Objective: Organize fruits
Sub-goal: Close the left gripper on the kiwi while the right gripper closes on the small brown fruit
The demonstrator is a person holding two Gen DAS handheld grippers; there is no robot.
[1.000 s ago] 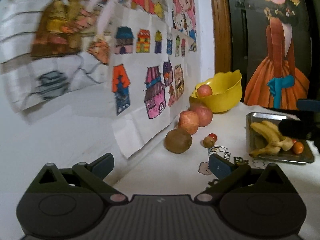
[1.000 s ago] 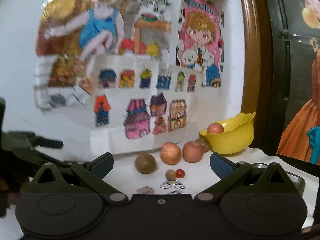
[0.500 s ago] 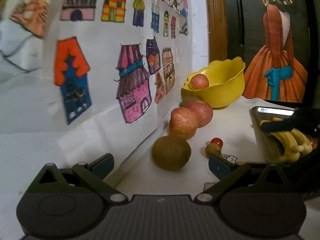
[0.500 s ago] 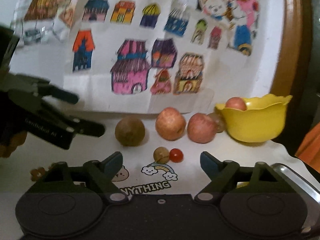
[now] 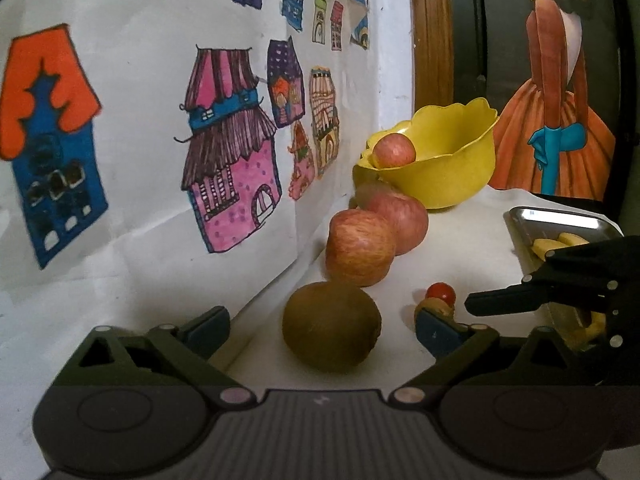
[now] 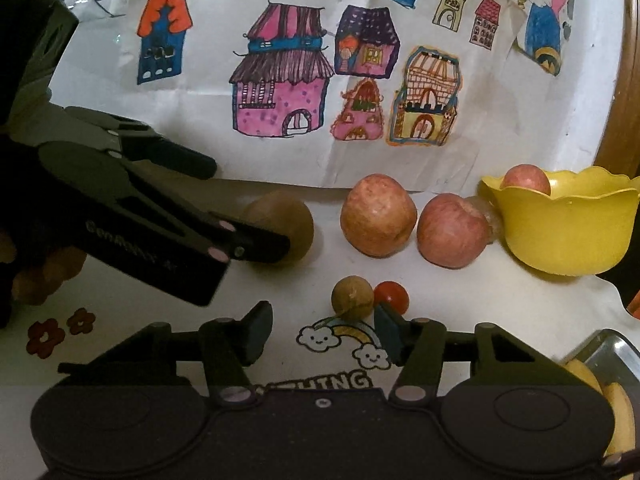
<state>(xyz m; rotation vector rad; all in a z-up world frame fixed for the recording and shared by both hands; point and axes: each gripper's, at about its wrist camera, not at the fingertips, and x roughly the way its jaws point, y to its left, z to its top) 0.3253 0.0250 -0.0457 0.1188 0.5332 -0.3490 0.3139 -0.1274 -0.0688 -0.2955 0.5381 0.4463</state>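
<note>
On the white table cover, under a printed rainbow with two smiling clouds, block letters read "THING", their start hidden by the right gripper's body, while pale lettering on the left gripper is too blurred to read beyond a "Gen…" beginning.

White table, cartoon rainbow and flower stickers printed on its cover. Along the far wall sit a kiwi, two apples, then a yellow bowl at the right. Nearer, a small brown fruit touches a cherry tomato. Near right, a metal tray.
</note>
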